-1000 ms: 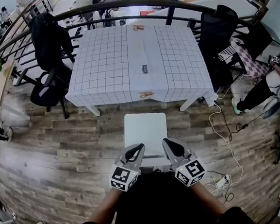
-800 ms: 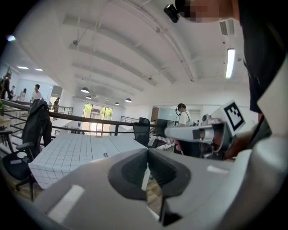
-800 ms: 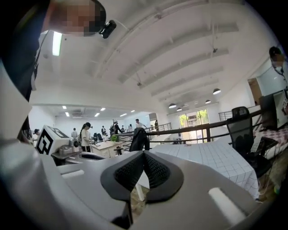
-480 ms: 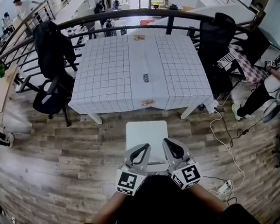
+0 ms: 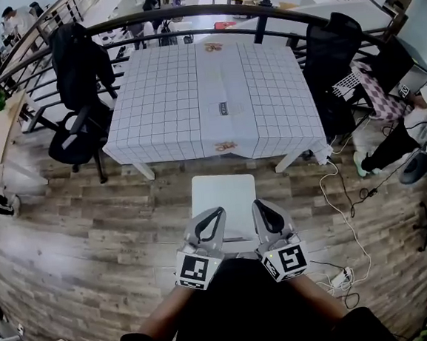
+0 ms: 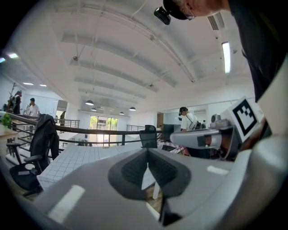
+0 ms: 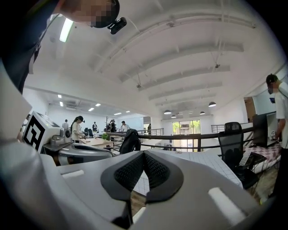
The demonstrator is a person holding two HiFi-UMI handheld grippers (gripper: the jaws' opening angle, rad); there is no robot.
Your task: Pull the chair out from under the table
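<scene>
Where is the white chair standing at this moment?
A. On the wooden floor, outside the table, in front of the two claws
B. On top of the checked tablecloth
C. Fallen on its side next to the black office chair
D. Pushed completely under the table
A: the head view shows the white chair upright on the wooden floor, with a strip of floor visible between it and the near edge of the table.

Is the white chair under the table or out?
Out: the white square chair stands on wooden floor, apart from the checked-cloth table.
</scene>
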